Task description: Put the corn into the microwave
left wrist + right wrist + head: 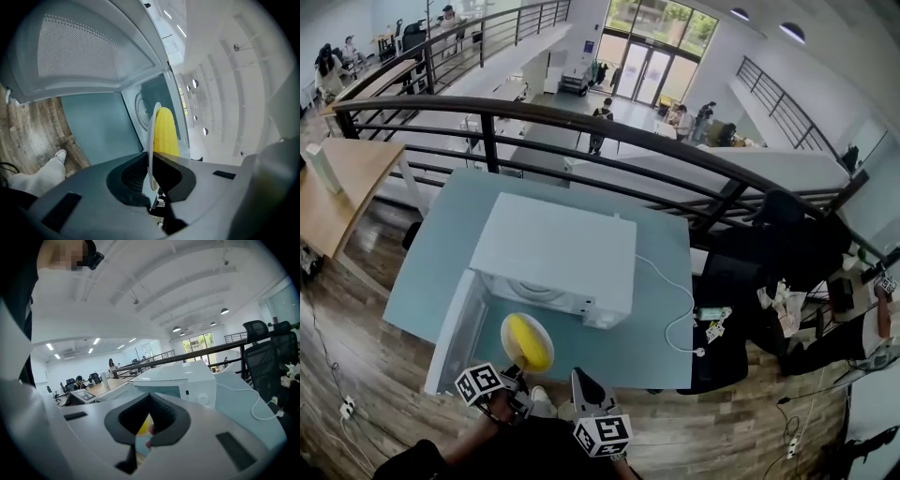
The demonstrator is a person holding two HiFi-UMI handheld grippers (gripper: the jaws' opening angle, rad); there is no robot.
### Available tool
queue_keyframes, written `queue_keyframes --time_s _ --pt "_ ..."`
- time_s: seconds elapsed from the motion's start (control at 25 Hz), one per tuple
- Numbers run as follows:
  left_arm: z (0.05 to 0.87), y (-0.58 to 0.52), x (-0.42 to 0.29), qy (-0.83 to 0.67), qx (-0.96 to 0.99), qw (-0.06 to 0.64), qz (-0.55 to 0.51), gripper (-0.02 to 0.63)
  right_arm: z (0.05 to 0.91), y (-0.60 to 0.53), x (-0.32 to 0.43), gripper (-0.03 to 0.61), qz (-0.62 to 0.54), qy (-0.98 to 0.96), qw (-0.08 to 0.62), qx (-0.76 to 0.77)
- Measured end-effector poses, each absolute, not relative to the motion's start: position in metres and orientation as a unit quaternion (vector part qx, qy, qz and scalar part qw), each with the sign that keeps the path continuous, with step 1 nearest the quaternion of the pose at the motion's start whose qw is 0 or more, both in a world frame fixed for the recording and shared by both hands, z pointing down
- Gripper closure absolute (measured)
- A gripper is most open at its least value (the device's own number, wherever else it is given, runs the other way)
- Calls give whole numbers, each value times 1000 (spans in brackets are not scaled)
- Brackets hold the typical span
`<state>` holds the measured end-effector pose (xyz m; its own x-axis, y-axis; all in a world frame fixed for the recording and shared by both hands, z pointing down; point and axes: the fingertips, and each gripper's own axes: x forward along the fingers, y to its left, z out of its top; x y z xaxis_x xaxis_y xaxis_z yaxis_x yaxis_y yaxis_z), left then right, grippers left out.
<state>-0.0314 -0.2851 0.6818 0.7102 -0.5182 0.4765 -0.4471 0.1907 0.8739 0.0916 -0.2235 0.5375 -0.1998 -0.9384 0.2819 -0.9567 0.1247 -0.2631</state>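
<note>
A yellow corn cob (pixel 531 343) lies on a small white plate (pixel 505 337), held just in front of the open white microwave (pixel 553 248). My left gripper (pixel 517 371) is shut on the plate's near rim. In the left gripper view the plate (pixel 151 136) stands edge-on between the jaws of that gripper (pixel 152 153), with the corn (pixel 165 132) on its right and the microwave's door (pixel 84 51) swung open at upper left. My right gripper (pixel 581 381) hangs beside the plate, shut and holding nothing. In its own view the right gripper (pixel 149 397) points at the microwave (pixel 187 380).
The microwave stands on a pale blue-green table (pixel 661 281), its door (pixel 455 330) swung out to the left. A white cable (pixel 677 305) runs off the table's right side. Black office chairs (pixel 741 281) stand to the right, and a dark railing (pixel 581 122) runs behind.
</note>
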Motion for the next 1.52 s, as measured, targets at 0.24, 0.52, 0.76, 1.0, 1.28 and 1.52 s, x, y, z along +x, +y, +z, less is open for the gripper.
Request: queue_keyframes --time_s 0.24,0.52,0.76,1.0,1.28,1.52 --pt "689 -305 -27 -376 643 667 -21 592 538 -232 97 569 196 -738 18 646" --pt "703 -326 -24 -383 638 668 -20 592 547 -237 92 569 206 -736 20 644" --pt "717 -344 -15 -390 630 671 -20 592 556 -244 95 569 216 -735 30 642" --pt "731 -370 -11 -398 620 676 -31 592 562 -259 98 569 226 -738 37 634" --pt "750 -390 -6 -406 598 689 -55 592 569 -276 88 569 232 -758 49 607" --pt "764 -409 0 -416 576 699 -79 592 570 -295 94 569 231 -768 60 595"
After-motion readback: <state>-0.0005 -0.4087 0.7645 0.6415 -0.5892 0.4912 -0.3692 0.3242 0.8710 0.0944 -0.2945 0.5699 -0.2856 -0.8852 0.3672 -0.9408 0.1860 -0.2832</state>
